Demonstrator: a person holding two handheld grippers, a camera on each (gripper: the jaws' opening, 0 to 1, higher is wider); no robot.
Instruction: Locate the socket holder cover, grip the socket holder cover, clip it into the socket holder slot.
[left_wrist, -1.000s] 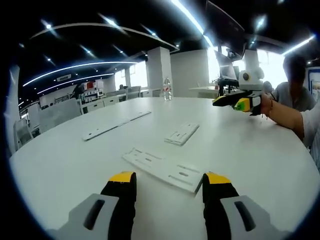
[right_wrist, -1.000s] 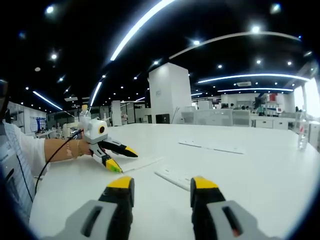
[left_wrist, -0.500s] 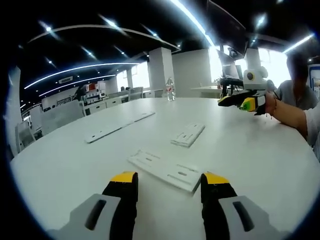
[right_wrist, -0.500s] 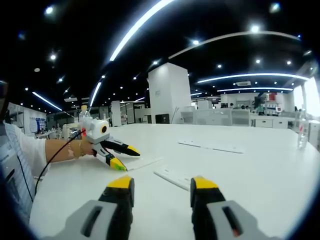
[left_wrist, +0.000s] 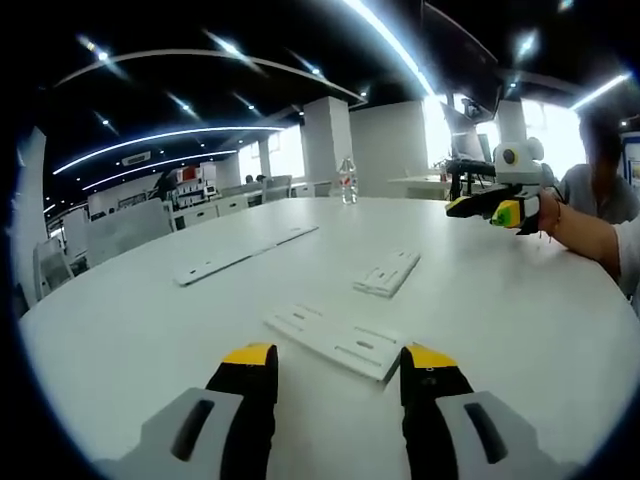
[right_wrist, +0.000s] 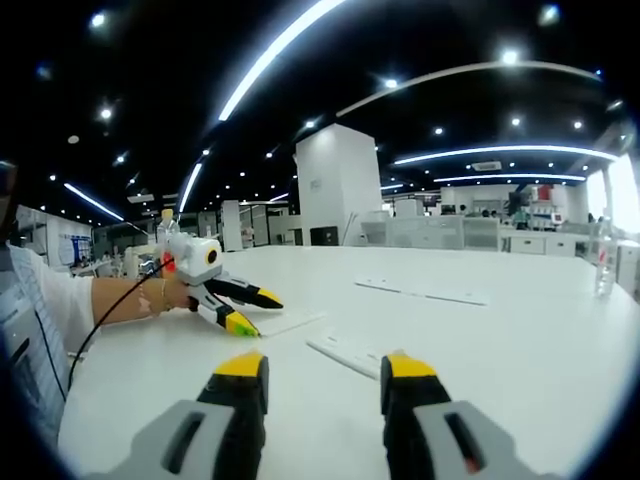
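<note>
- Left gripper view: the left gripper hangs over the white table with its jaws apart, holding nothing.
- A flat white socket holder cover lies just past its tips.
- A smaller white plate lies farther away.
- Right gripper view: the right gripper is spread wide too, empty.

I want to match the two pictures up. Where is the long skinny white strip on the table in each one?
Left gripper view: the long white strip lies far back on the left of the table.
Right gripper view: it lies far back on the right.
Shared landmark: the clear water bottle, at centre back in the left gripper view and at the right edge in the right gripper view.
</note>
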